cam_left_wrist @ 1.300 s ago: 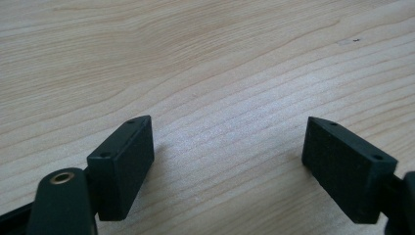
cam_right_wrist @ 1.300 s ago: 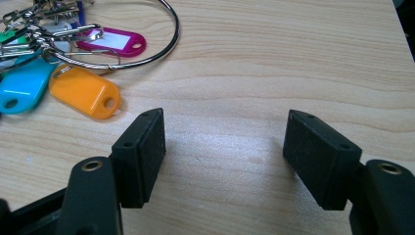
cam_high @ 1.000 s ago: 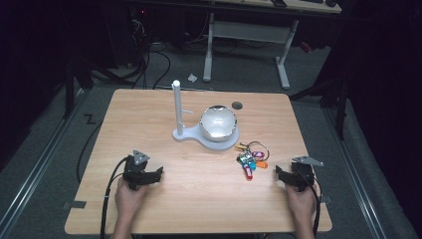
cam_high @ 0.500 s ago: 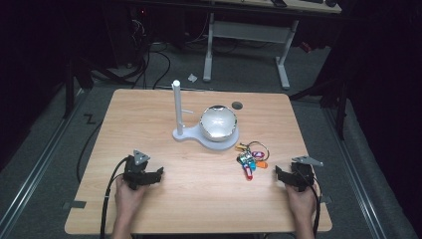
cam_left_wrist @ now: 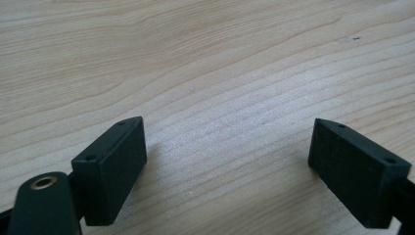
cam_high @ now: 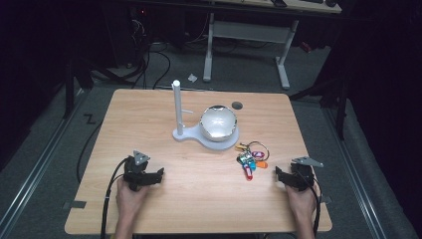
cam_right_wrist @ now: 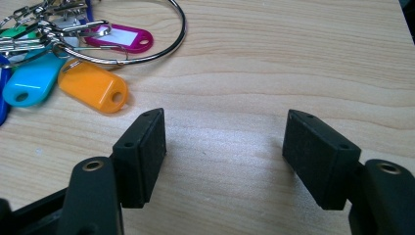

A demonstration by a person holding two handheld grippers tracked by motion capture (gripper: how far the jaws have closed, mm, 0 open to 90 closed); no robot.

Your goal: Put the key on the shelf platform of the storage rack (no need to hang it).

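Resting my right gripper [cam_right_wrist: 222, 161] on the wooden table [cam_high: 199, 199] with its jaws spread wide and empty, I read this as the approach step: the bunch of keys with coloured tags [cam_right_wrist: 73, 54] on a big ring lies just ahead and to its left, untouched. My left gripper [cam_left_wrist: 227, 171] is likewise wide open over bare wood, well apart from the keys. Next I'd slide the right one forward-left to straddle the orange tag [cam_right_wrist: 94, 88]; the white stand with its upright post [cam_high: 176, 107] and shiny dome [cam_high: 218, 122] sits beyond, not blocking.

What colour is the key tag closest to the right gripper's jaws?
Orange; the key tag shows best in the right gripper view.
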